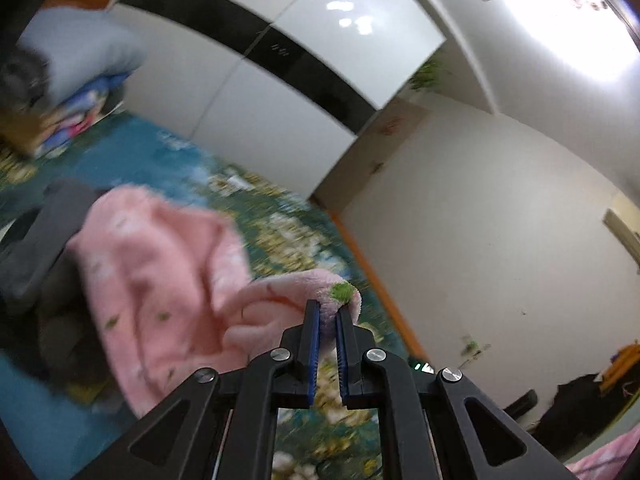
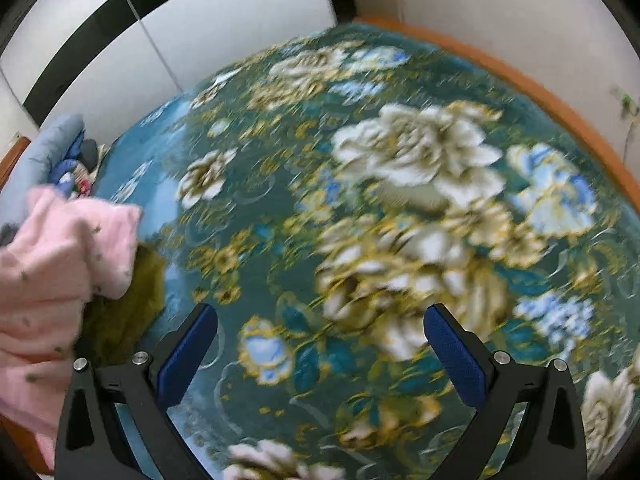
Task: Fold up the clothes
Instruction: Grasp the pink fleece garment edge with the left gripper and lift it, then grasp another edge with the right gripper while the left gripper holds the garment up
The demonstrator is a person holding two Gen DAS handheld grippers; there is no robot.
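Observation:
A fluffy pink garment with small green and white marks hangs lifted above the bed. My left gripper is shut on a corner of it, and pink cloth bulges out past the blue pads. The rest of the garment drapes down to the left over grey clothes. In the right wrist view the same pink garment bunches at the left edge, with an olive-green cloth under it. My right gripper is open above the flowered bedspread, with nothing between its fingers.
The bed's orange wooden edge runs along a white wall. A grey-blue pillow and colourful bedding lie at the head. White wardrobe doors with a black band stand behind. Dark items sit on the floor at the right.

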